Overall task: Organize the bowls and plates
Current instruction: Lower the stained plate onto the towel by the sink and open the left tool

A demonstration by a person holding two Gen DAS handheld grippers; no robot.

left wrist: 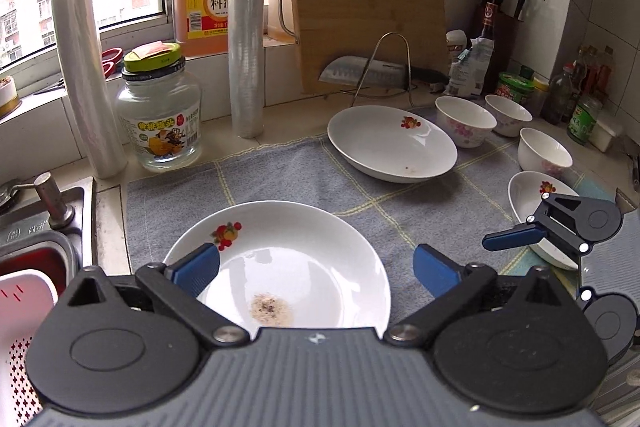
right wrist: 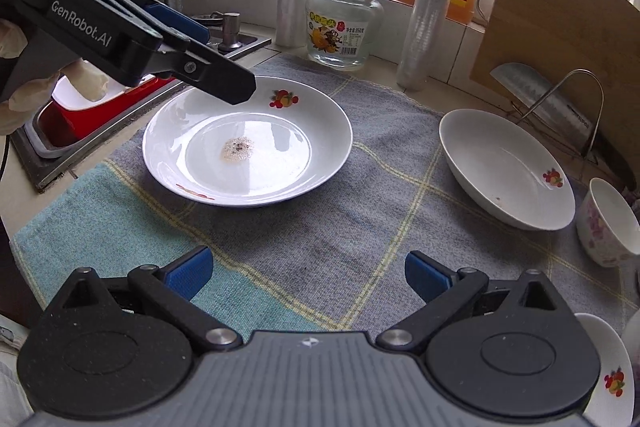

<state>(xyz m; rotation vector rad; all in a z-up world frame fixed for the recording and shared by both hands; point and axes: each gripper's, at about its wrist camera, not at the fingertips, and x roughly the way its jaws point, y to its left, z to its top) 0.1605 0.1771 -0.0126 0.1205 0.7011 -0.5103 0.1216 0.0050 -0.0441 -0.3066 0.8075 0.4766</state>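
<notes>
A white plate with a fruit print and a brown smear of residue (left wrist: 288, 247) (right wrist: 248, 147) lies on the grey checked cloth (left wrist: 280, 179). My left gripper (left wrist: 316, 267) (right wrist: 226, 63) hovers over the plate's near-left rim, open, with nothing held. A second fruit-print plate (left wrist: 392, 143) (right wrist: 504, 167) rests farther right. Three floral bowls (left wrist: 464, 121) (left wrist: 508, 115) (left wrist: 544, 149) stand behind it. A third plate (left wrist: 528, 203) (right wrist: 612, 367) lies at the right, partly hidden by my right gripper (right wrist: 308, 273), which is open over bare cloth.
A sink (right wrist: 44, 147) with a red basin borders the cloth on the left. A glass jar (left wrist: 160, 115), two wrap rolls (left wrist: 246, 35), large bottles, a cutting board (left wrist: 368, 15) and a cleaver on a wire rack (left wrist: 380, 71) line the back. Condiment bottles crowd the right corner.
</notes>
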